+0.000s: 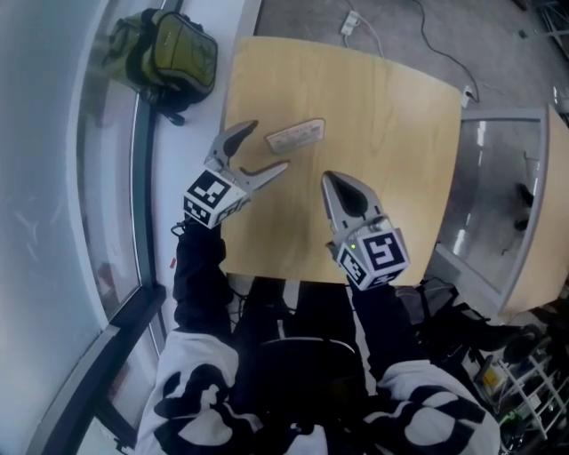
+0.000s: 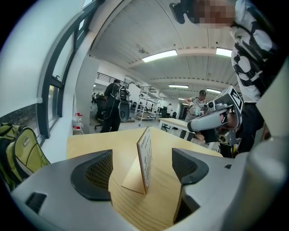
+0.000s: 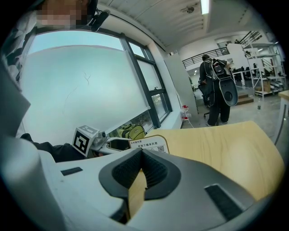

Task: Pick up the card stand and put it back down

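The card stand (image 1: 296,135), a small wooden-backed printed card, stands upright on the light wooden table (image 1: 400,178). My left gripper (image 1: 269,145) is open wide just in front of the stand's near end, and neither pad touches it. In the left gripper view the card stand (image 2: 144,158) appears edge-on in the gap of the left gripper (image 2: 141,155). My right gripper (image 1: 330,180) is shut on nothing, above the table, nearer to me and to the right of the stand. In the right gripper view the card stand (image 3: 150,145) shows beyond the closed right gripper (image 3: 141,152).
A green backpack (image 1: 167,53) lies on the window ledge left of the table. A glass-topped table (image 1: 498,195) stands to the right, and a cable with a plug (image 1: 352,22) lies on the floor beyond. People (image 2: 112,106) stand far back in the room.
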The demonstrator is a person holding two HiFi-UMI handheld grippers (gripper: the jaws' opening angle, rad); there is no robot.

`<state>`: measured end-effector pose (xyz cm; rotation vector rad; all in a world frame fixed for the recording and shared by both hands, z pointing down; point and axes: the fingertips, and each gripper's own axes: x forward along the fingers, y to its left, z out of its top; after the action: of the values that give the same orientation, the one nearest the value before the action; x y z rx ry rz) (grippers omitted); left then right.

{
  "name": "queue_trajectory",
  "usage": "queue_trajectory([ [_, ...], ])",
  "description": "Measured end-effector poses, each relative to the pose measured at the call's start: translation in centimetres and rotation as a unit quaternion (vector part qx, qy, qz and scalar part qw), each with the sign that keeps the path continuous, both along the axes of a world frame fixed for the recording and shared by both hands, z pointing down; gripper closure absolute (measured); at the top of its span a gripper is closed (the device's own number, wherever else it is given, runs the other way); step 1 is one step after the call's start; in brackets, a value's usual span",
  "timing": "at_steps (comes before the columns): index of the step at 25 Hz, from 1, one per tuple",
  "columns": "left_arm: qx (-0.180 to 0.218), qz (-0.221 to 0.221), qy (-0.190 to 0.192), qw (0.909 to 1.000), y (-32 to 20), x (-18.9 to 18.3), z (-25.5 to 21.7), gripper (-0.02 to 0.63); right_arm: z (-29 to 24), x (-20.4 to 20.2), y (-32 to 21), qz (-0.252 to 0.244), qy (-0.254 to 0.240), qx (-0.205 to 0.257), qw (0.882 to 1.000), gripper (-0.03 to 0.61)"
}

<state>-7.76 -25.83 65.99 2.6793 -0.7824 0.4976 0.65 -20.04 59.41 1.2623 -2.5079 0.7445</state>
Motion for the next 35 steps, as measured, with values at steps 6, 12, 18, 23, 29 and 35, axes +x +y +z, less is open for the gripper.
queue_trajectory([
  [6, 0.000, 0.030, -0.006, 0.9995, -1.4, 2.2, 0.7, 0.212, 0.1, 0.4, -0.6, 0.005, 0.000, -0.003, 1.000, 0.563],
  [12, 0.009, 0.055, 0.006, 0.9984, -1.9, 4.3, 0.6, 0.215, 0.3, 0.9, -0.8, 0.012, 0.000, -0.004, 1.000, 0.563],
  [18, 0.011, 0.071, 0.013, 0.9974, -2.2, 5.7, 0.2, 0.234, 0.4, 1.7, -1.1, 0.017, 0.000, -0.006, 1.000, 0.563],
  [23, 0.017, 0.087, 0.021, 0.9958, -2.1, 6.9, -0.8, 0.276, 0.6, 2.1, -1.2, 0.020, -0.002, -0.008, 1.000, 0.563],
  [29, 0.019, 0.088, 0.010, 0.9959, -2.1, 7.5, -0.5, 0.397, 0.5, 2.1, -1.2, 0.018, -0.005, -0.007, 1.000, 0.563],
  [35, 0.020, 0.091, 0.008, 0.9956, -2.1, 8.0, -0.4, 0.505, 0.4, 2.2, -1.0, 0.020, -0.006, -0.007, 1.000, 0.563],
])
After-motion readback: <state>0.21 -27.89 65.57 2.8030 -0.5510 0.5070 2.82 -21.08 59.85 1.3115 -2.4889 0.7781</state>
